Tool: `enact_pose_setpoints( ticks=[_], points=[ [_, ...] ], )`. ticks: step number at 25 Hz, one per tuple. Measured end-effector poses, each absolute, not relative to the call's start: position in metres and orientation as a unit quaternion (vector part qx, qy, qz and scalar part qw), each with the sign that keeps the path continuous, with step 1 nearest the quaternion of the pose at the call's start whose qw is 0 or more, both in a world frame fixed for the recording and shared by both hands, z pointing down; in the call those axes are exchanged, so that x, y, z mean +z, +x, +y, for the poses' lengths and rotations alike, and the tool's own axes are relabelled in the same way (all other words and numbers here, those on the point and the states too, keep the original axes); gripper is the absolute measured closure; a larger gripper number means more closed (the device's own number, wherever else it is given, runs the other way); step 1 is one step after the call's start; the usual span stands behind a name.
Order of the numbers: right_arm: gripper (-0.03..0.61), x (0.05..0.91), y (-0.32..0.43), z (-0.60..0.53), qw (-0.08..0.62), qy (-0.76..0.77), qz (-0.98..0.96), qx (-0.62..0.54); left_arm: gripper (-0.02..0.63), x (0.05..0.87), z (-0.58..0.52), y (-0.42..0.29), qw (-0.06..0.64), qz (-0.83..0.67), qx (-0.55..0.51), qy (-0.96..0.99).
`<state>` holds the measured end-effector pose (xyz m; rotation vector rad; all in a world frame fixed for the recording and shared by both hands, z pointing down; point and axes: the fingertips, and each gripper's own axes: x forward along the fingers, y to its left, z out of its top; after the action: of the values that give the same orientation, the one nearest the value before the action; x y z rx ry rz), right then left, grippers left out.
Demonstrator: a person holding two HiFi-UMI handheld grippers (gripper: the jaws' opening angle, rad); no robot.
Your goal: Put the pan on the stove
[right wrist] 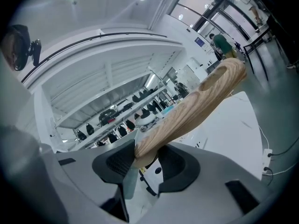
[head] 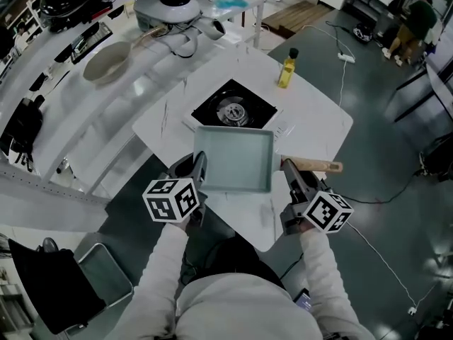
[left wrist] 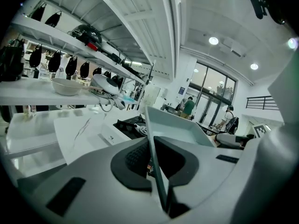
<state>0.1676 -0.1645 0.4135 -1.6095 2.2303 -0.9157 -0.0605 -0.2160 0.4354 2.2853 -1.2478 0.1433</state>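
A rectangular pale teal pan (head: 233, 158) with a wooden handle (head: 318, 166) hangs over the white table (head: 318, 119), just in front of the black single-burner stove (head: 233, 110). My left gripper (head: 200, 170) is shut on the pan's left rim; in the left gripper view the thin wall (left wrist: 156, 171) stands edge-on between the pads, with the stove (left wrist: 133, 125) beyond. My right gripper (head: 290, 170) is shut on the handle near the pan; in the right gripper view the handle (right wrist: 196, 108) runs up and right out of the jaws.
A yellow oil bottle (head: 287, 69) stands on the table behind and right of the stove. Shelving on the left carries a bowl (head: 107, 62) and a round white appliance (head: 170, 7). Cables cross the dark floor at right. A person (head: 414, 20) crouches far back right.
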Motion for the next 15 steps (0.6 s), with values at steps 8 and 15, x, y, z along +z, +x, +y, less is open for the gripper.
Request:
enact_pose_setpoints(
  ticks=[8,15],
  points=[
    [0.397,0.420,0.184,-0.213,0.110,-0.541,0.771,-0.318,0.584,0.444,-0.257,-0.045,0.269,-0.471,0.059,0.838],
    [0.397,0.430,0.192,-0.255,0.103,-0.532,0.773,-0.329,0.584,0.452,-0.292,-0.038,0.274,-0.482,0.062,0.830]
  ],
)
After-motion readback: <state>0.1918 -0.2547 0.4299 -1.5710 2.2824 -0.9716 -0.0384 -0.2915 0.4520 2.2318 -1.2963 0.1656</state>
